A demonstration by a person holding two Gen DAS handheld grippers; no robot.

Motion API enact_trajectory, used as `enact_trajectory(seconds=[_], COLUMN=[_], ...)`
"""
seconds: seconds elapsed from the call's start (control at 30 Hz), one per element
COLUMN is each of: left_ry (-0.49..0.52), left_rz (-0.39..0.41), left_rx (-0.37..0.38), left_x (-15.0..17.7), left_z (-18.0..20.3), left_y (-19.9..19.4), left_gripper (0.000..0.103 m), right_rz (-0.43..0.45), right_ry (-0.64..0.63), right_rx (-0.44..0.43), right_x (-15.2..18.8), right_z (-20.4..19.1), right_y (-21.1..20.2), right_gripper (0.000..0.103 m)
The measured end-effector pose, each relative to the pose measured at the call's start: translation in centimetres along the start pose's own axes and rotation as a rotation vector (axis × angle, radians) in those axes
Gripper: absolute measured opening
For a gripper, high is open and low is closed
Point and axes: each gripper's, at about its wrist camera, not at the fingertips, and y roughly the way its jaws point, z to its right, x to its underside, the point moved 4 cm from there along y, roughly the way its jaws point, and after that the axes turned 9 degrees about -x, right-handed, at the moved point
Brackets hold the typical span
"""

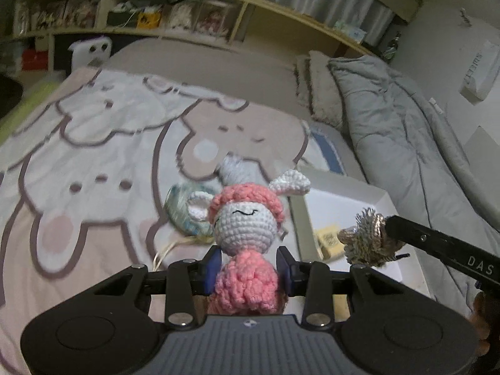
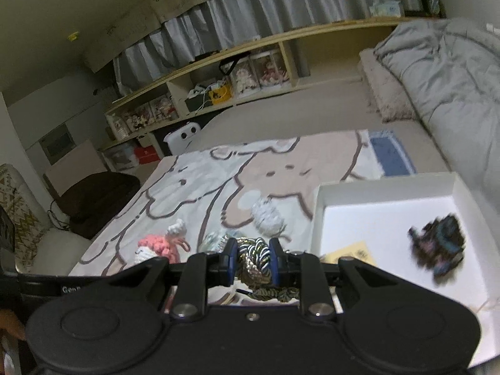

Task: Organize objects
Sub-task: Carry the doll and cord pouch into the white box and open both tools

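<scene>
1. The left gripper (image 1: 248,268) is shown closed on a crocheted doll (image 1: 243,237); its blue-padded fingers (image 1: 210,268) are pressed against either side of the pink body, while the white head, pink hair and white ears project above them.
2. The doll is held upright above a cartoon-print blanket (image 1: 93,156) spread over the bed.
3. The right gripper (image 2: 250,264) is shown clamped on a knotted cord bundle (image 2: 254,261) of gold, white and dark strands; in the left wrist view the same bundle (image 1: 365,243) is seen at the tip of the right gripper, just right of the doll.
4. A white box (image 2: 387,187) is seen resting on the bed to the right of both grippers. A dark multicoloured yarn piece (image 2: 439,243), blurred, and a yellow card (image 2: 353,251) are contained in it.
5. On the blanket between the doll and the box, a pale grey yarn ball (image 2: 267,218) and a greenish bundle (image 1: 182,215) are visible, near one another.
6. A folded grey duvet (image 1: 400,143) is seen along the right edge of the bed, and a long wooden shelf (image 1: 237,12) holding assorted items is seen behind it.
</scene>
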Motion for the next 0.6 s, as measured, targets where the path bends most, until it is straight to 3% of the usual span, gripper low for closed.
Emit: enact_trajectory(seconds=[0.27,0.6], left_ry=[0.051,0.09], left_rz=[0.066,0.065], left_rx=[0.043,0.119], left_x=[-3.8,-5.7], left_z=[4.0,10.2], left_y=[0.9,4.4], left_gripper=[0.04,0.04], right_rz=[0.023,0.0], right_ry=[-0.039,-0.035], right_rx=[0.082,0.207], right_x=[-2.7,-3.2], right_z=[3.5,9.7], right_y=[-2.7,-5.0], right_gripper=[0.022,0.022])
